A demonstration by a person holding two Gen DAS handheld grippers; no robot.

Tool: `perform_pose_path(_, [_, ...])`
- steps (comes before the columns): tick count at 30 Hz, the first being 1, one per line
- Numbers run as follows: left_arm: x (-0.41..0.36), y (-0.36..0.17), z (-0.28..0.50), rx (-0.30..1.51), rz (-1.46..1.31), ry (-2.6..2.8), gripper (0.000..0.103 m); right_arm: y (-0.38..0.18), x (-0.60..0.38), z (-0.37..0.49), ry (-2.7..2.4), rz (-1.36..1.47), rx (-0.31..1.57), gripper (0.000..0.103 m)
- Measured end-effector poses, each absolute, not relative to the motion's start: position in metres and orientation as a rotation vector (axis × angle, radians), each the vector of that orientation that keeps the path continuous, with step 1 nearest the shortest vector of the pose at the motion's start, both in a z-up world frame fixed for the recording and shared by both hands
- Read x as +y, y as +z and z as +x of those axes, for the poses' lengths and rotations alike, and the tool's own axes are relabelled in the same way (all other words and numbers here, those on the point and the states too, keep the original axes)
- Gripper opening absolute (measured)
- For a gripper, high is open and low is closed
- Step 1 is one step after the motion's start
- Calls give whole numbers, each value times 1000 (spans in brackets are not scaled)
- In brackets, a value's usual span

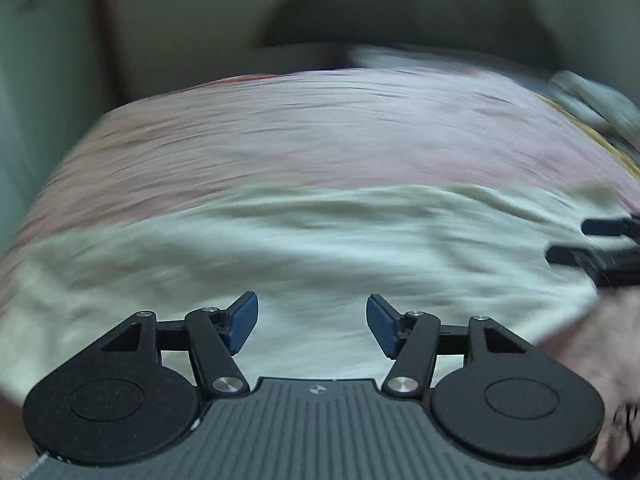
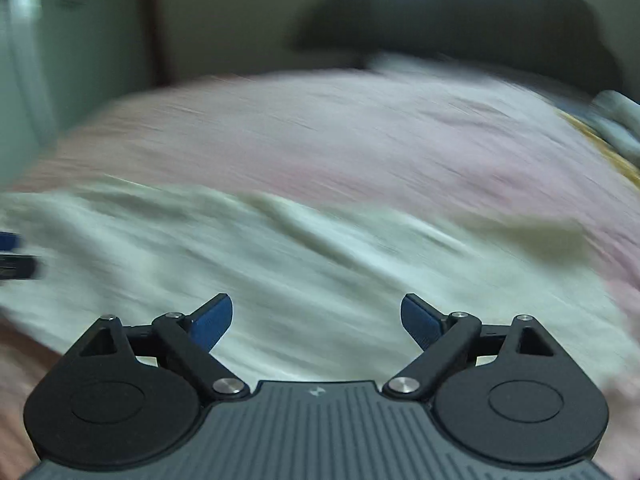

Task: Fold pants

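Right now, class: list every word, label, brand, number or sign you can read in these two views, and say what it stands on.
No readable words or numbers.
Small pale emblem, no letters: left gripper body; same on right gripper body.
Pants and bedspread: blurred, no text visible.

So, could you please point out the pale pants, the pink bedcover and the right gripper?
pale pants (image 1: 320, 248), left wrist view, middle of the cloth.
pink bedcover (image 1: 320, 128), left wrist view, bare stretch beyond the pants.
right gripper (image 2: 316, 320), right wrist view, midway between the fingertips.
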State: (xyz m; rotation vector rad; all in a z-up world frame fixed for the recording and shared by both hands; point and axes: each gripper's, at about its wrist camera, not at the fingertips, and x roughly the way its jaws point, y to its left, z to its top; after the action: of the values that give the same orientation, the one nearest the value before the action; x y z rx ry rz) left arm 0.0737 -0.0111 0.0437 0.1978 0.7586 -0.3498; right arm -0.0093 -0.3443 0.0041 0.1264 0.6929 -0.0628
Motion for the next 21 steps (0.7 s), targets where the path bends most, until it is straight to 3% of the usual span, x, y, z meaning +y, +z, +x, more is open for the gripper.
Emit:
perform_pose_path(4, [81,54,80,765,44,-86,64,18,-231,25,279,-75,589,91])
perform_pose_path(9, [180,56,90,799,-188,192,64,20,-78,35,663,-353,478,78])
perform_pose_path(13, [212,48,101,832,-300,197,61,3,6,46,788,-519,476,46])
perform_pose_path(14, [214,46,105,840,-308,192,58,-3,18,51,796,-539,500,36])
perform_pose_path(18, [219,33,117,874,-349,181,17,-24,28,58,786,-548,539,19])
perform_pose_path(19, [220,31,119,873,-357,185,14,-23,26,59,789,-525,546,13])
perform_pose_path(21, [219,29,117,845,-342,191,13,-24,25,66,798,-482,564,11])
